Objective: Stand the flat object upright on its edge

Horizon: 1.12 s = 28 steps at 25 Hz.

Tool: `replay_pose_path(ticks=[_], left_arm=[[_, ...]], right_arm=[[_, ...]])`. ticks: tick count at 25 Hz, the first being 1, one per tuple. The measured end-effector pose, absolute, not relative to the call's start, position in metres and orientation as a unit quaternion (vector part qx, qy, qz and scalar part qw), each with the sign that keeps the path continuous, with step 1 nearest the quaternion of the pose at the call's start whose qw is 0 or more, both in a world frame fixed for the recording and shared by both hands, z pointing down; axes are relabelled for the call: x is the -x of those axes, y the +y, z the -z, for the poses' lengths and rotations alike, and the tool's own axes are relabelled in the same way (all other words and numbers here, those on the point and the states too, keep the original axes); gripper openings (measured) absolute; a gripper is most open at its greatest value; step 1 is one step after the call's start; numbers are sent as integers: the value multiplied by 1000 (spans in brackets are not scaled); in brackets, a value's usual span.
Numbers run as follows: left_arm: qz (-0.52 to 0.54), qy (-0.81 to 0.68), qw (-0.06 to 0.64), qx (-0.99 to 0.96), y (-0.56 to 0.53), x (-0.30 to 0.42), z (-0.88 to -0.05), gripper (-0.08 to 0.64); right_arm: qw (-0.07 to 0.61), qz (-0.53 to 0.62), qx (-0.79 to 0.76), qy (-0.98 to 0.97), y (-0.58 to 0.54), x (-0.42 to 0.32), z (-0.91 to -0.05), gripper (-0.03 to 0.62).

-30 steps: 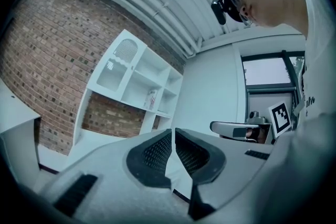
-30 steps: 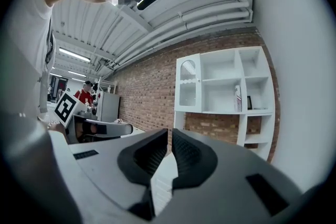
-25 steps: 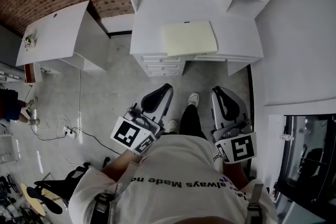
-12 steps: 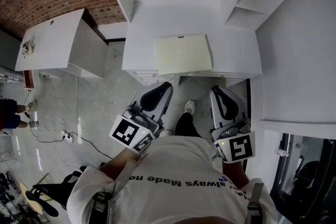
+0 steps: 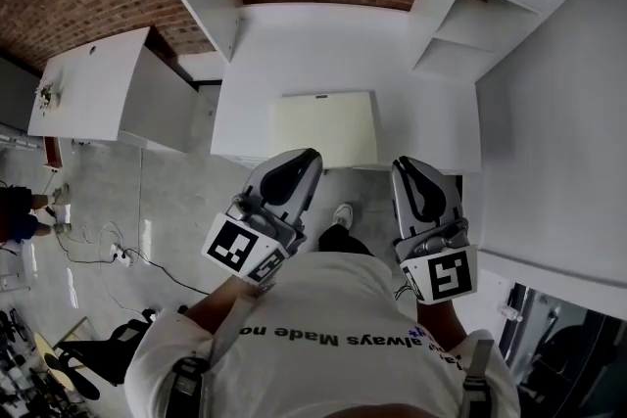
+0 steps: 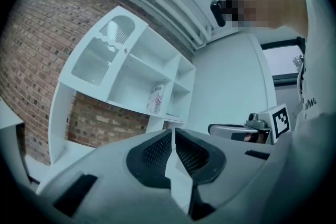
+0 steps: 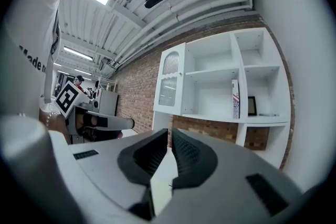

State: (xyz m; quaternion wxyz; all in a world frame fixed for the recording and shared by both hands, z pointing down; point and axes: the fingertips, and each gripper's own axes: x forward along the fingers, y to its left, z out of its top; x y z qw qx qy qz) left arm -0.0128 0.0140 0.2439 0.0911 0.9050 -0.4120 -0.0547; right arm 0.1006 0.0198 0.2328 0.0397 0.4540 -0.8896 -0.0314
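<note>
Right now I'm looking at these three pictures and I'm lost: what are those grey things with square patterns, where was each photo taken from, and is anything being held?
There is no robot: a person holds a two-jaw tool in each hand, each with a cube of square markers. The picture from above comes from a camera on the person's head, looking steeply down: the left hand-held gripper is at left, the right hand-held gripper at right. The other two come from cameras riding on each tool, looking along its jaws. Both pairs of jaws are closed with nothing between them. Ahead stands a white desk, and a pale flat object lies flat on it, untouched. White shelves rise behind.
</note>
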Motion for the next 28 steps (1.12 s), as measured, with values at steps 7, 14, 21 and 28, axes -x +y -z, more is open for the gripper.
replay_pose_path(ticks=[7, 14, 21, 28], left_arm=[[55, -428, 90, -897, -34, -11, -247, 28], [51, -431, 108, -894, -59, -19, -259, 28], [58, -435, 102, -893, -81, -1, -255, 28], [54, -427, 94, -898, -102, 27, -245, 28]], right_arm=[[41, 28, -436, -899, -31, -123, -238, 29], [43, 22, -429, -902, -59, -128, -245, 29], [48, 24, -435, -899, -80, -116, -244, 29], [32, 35, -442, -896, -100, -85, -226, 29]])
